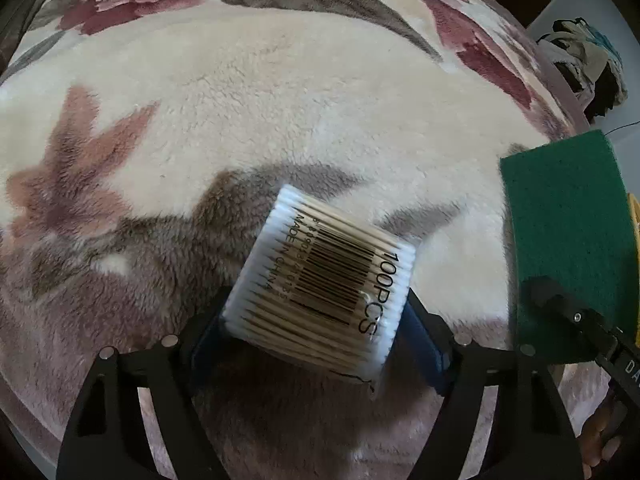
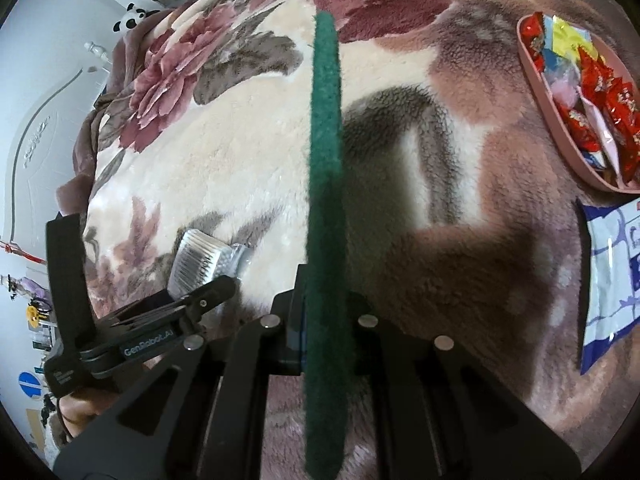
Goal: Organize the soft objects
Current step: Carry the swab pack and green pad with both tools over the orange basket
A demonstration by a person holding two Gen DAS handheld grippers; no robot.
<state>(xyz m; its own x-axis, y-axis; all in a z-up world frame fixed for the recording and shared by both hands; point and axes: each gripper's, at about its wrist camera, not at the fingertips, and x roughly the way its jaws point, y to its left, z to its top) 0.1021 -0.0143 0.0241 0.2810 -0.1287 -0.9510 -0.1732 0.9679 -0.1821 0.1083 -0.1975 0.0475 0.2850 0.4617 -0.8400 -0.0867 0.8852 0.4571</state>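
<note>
Left gripper (image 1: 316, 320) clamped on a crinkly plastic pack of cotton swabs (image 1: 324, 280) — right gripper (image 2: 326, 320) pinching a thin, coarse green scouring pad (image 2: 326, 200) edge-on. Underneath, plush floral blanket (image 2: 240, 160); pink snack tray (image 2: 556, 120) at two o'clock.

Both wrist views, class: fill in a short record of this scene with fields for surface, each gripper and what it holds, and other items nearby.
surface: floral fleece blanket
left gripper: jaws closed on a pack of cotton swabs, label reads 100PCS
right gripper: jaws shut on a green scouring pad, seen edge-on
other items: pink tray of wrapped snacks; blue and white packet, both lying on the blanket
</note>
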